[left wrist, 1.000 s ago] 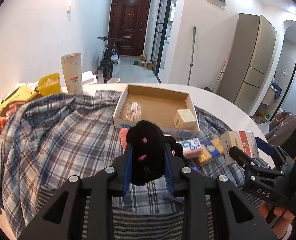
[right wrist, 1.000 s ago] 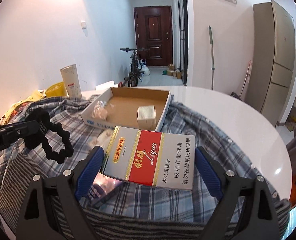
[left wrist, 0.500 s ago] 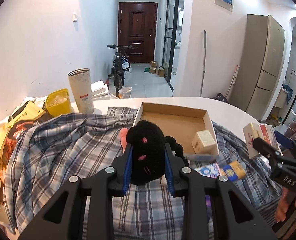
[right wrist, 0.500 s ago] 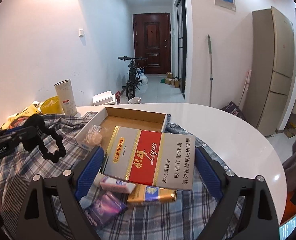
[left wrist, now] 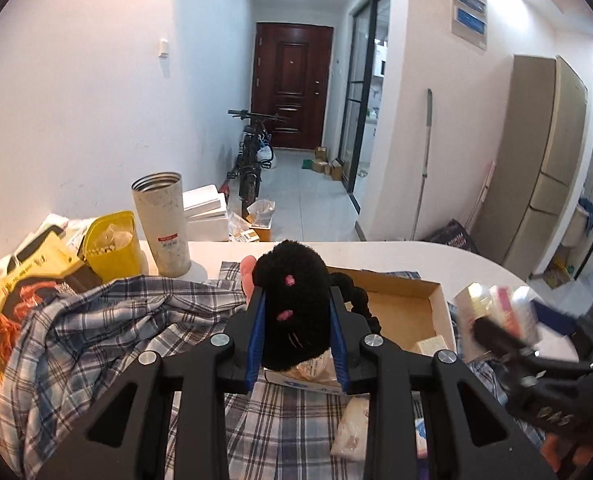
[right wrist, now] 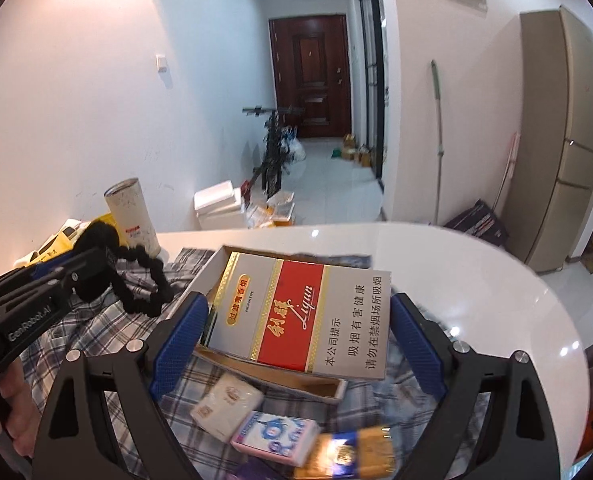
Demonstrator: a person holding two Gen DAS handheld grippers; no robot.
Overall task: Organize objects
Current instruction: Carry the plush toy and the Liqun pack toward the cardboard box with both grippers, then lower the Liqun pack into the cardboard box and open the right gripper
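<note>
My left gripper (left wrist: 296, 297) is shut on a black plush toy (left wrist: 292, 276) with pink marks; its beaded black tail (right wrist: 144, 280) hangs beside it. The toy hovers above the near left part of an open cardboard box (left wrist: 440, 312). My right gripper (right wrist: 299, 304) holds a grey and red cigarette carton (right wrist: 304, 320) across its width, tilted, right over the same box (right wrist: 288, 378). In the left wrist view the carton (left wrist: 492, 304) and right gripper show blurred at the right. A small cream box (left wrist: 430, 346) lies inside the cardboard box.
A plaid shirt (left wrist: 116, 320) covers the white round table (right wrist: 476, 288). A tall cream cup (left wrist: 162, 224), a yellow tub (left wrist: 112, 244) and bags crowd the far left. Small packets (right wrist: 224, 404) (right wrist: 274, 438) (right wrist: 352, 456) lie on the shirt before the box.
Both grippers moved forward and a little up, each keeping its load. The carton went from short of the box to over it; the toy now hangs over the box's near side.
</note>
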